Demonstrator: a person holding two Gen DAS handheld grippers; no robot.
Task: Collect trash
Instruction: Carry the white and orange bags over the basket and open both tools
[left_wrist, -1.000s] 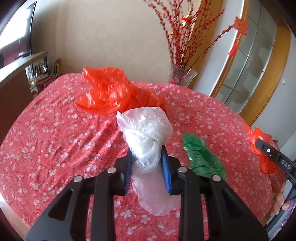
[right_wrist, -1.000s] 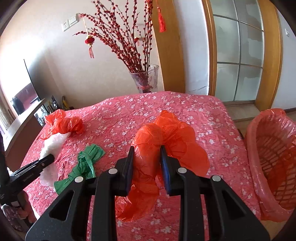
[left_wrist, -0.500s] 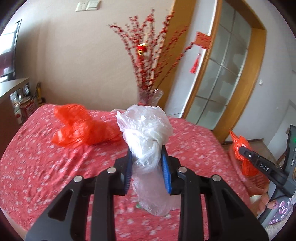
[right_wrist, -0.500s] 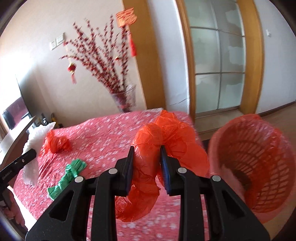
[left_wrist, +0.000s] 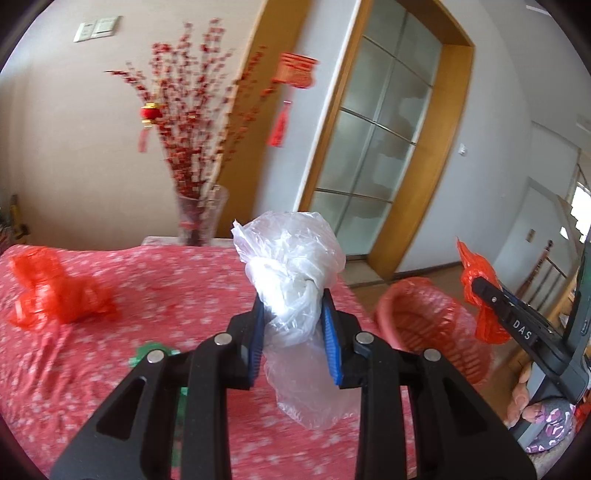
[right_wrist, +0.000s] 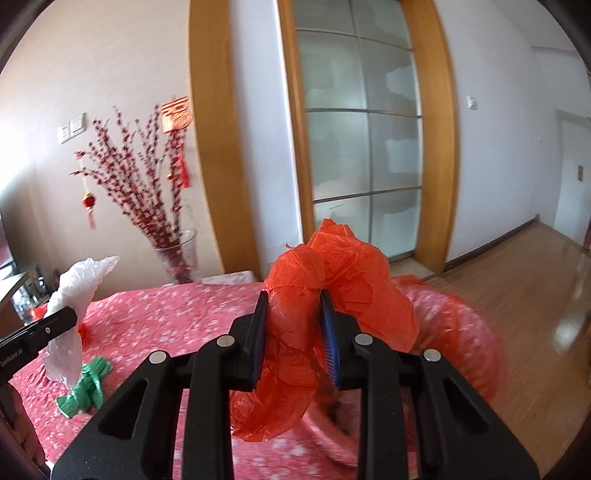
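Note:
My left gripper (left_wrist: 293, 314) is shut on a knotted white plastic bag (left_wrist: 291, 273), held above the red flowered tablecloth (left_wrist: 166, 288). My right gripper (right_wrist: 293, 314) is shut on a crumpled orange-red plastic bag (right_wrist: 332, 273), lifted just in front of the red mesh basket (right_wrist: 465, 332). In the left wrist view that basket (left_wrist: 428, 328) stands beyond the table's right edge, with the right gripper (left_wrist: 480, 288) and its orange bag (left_wrist: 476, 269) over it. Another orange bag (left_wrist: 55, 291) and a green bag (right_wrist: 86, 387) lie on the table.
A glass vase (left_wrist: 197, 218) of red blossom branches stands at the table's far edge. Behind it are a wooden-framed frosted glass door (right_wrist: 362, 147) and wooden floor (right_wrist: 535, 295) to the right. A person's hand (left_wrist: 524, 398) holds the right gripper.
Both grippers rose and swung right with their bags still held. The basket came into view and now sits close under the orange bag. The table objects slid left in both views.

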